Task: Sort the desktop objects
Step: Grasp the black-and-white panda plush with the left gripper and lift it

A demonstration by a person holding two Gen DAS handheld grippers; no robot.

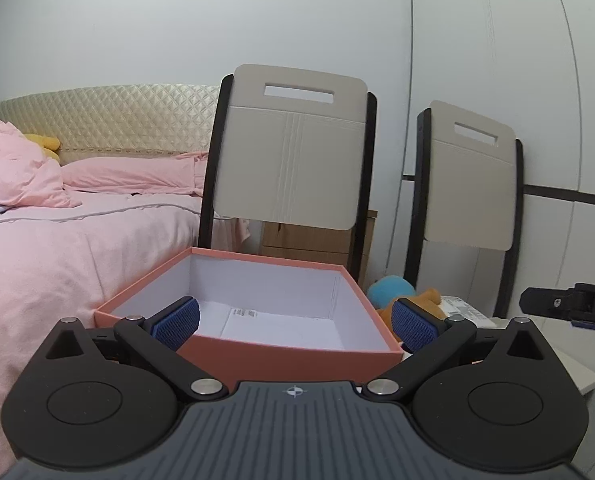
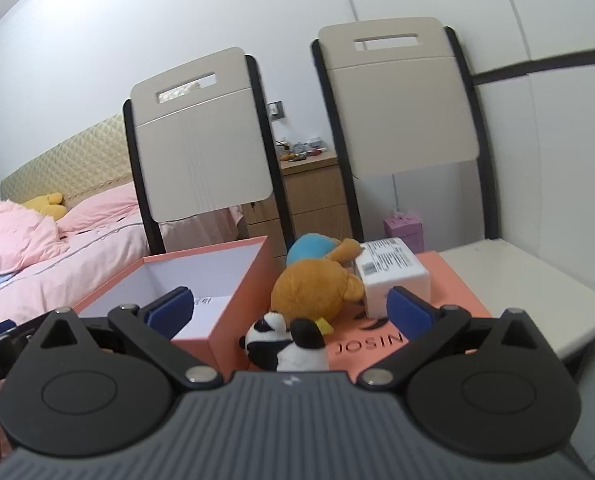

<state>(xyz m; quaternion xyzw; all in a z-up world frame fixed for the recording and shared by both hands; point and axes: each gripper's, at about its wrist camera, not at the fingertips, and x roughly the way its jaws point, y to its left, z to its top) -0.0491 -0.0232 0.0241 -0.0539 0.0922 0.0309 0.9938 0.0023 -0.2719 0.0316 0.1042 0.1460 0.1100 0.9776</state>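
At my ten o'clock lies the bed (image 1: pixel 57 240) in pink covers, and two folding chairs (image 1: pixel 293 148) stand at twelve and one o'clock against the white wall. Straight ahead of my left gripper (image 1: pixel 295 322) sits the open salmon-pink box (image 1: pixel 257 354), white inside, with only a printed paper sheet (image 1: pixel 281 326) on its floor; my left jaws are spread wide and carry nothing, hanging at its near wall. Just right of the box, at my right gripper's (image 2: pixel 291 310) one o'clock, the box lid (image 2: pixel 453 284) lies flat with lettering on it. On the lid, the orange plush toy (image 2: pixel 313 290) leans against a blue plush (image 2: pixel 309 248) behind it and touches the white labelled carton (image 2: pixel 395 276) at two o'clock. Nearest me, at twelve, the small panda plush (image 2: pixel 265 340) and penguin plush (image 2: pixel 305 346) sit pressed together. My right jaws are also released, empty, above them.
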